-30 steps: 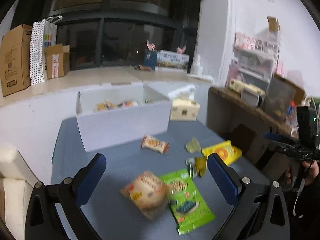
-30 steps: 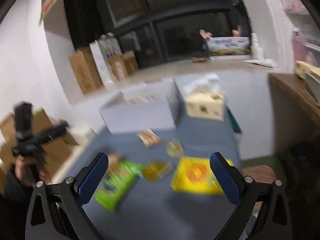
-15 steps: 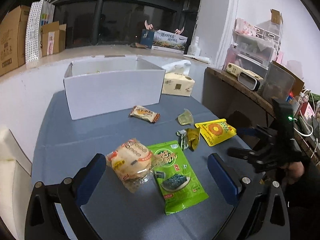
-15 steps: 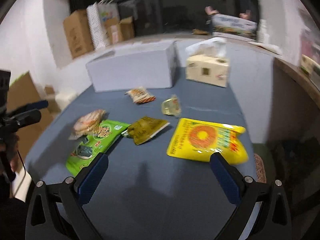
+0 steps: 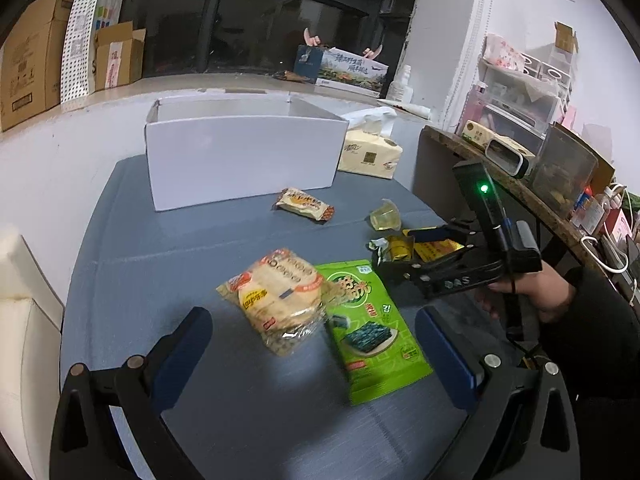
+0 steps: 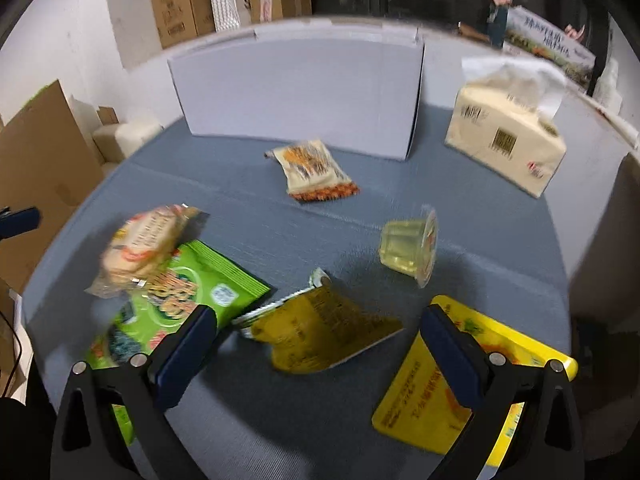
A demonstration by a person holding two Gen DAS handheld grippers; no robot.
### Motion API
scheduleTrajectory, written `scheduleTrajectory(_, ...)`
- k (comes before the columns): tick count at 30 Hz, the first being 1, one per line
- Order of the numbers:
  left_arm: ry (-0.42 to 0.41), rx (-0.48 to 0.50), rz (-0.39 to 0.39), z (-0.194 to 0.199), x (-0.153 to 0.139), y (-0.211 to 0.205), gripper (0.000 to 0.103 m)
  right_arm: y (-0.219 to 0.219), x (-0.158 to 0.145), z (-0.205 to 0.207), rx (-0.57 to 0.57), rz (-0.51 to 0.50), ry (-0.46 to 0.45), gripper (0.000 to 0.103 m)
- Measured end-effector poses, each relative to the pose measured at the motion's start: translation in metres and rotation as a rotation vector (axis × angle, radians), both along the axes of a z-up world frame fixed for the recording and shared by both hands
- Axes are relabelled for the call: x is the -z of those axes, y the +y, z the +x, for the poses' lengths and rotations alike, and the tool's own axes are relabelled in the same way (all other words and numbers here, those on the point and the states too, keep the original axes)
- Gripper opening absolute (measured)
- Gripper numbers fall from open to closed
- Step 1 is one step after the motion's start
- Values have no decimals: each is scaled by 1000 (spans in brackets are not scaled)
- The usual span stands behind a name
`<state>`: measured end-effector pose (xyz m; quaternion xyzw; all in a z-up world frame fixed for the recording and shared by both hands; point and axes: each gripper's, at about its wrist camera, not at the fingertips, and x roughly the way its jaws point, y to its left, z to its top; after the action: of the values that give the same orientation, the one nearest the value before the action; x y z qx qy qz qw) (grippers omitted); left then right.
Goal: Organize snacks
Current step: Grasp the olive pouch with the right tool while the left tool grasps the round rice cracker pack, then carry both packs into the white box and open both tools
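Snacks lie on a blue-grey table [image 5: 168,240]. My left gripper [image 5: 316,340] is open, low over a rice cracker pack [image 5: 276,296] and a green seaweed bag [image 5: 368,328]. My right gripper [image 6: 320,340] is open, just above an olive-gold packet [image 6: 324,332], between the green bag [image 6: 188,292] and a yellow bag [image 6: 436,392]. A jelly cup [image 6: 408,248] and an orange-cream wrapped snack [image 6: 312,172] lie further off. A white open box [image 5: 240,160] stands at the back. The right gripper also shows in the left wrist view [image 5: 396,252].
A tissue pack [image 6: 508,140] sits right of the white box [image 6: 300,88]. A wooden shelf [image 5: 520,188] with containers runs along the table's right side. Cardboard boxes [image 5: 28,56] stand on the ledge behind. A cream seat [image 5: 24,340] is left of the table.
Both grippers have come down and forward toward the snacks. The right gripper now hovers over the olive-gold packet and has moved into the left wrist view.
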<state>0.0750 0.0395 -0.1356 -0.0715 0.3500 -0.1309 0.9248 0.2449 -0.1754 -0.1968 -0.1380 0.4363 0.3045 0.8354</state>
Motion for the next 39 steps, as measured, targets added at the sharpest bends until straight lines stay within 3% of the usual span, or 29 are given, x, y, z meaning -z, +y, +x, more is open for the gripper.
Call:
scheduleTrajectory(1, 1, -4, -2, 0, 1, 1, 103, 0, 2, 2, 3, 4, 14, 83)
scheduleTrajectory(3, 7, -9, -6, 1, 2, 2, 103, -1, 2, 0, 9, 5, 0, 55)
scheduleTrajectory(5, 10, -11, -6, 1, 3, 3, 103, -2, 0, -3, -3, 25, 4, 50)
scheduleTrajectory(8, 11, -5, -2, 2, 4, 1, 103, -3, -5, -11, -23, 40, -16, 49)
scheduleTrajectory(14, 66, 37, 43, 25, 17, 1, 103, -20, -31, -27, -14, 184, -21, 49)
scheduleTrajectory(18, 88, 152, 57, 53, 25, 2, 103, -29, -47, -43, -17, 249, -30, 49)
scheduleTrajectory(20, 136, 220, 58, 72, 33, 1, 103, -35, -53, -53, -16, 276, -35, 49)
scheduleTrajectory(24, 180, 262, 94, 98, 46, -2, 103, -46, -59, -66, -6, 320, -45, 49)
scheduleTrajectory(33, 233, 316, 69, 125, 64, 0, 103, -54, -55, -72, 13, 331, -32, 49)
scheduleTrajectory(39, 190, 332, 174, 110, 65, -16, 102, -49, -52, -77, -4, 324, -22, 49)
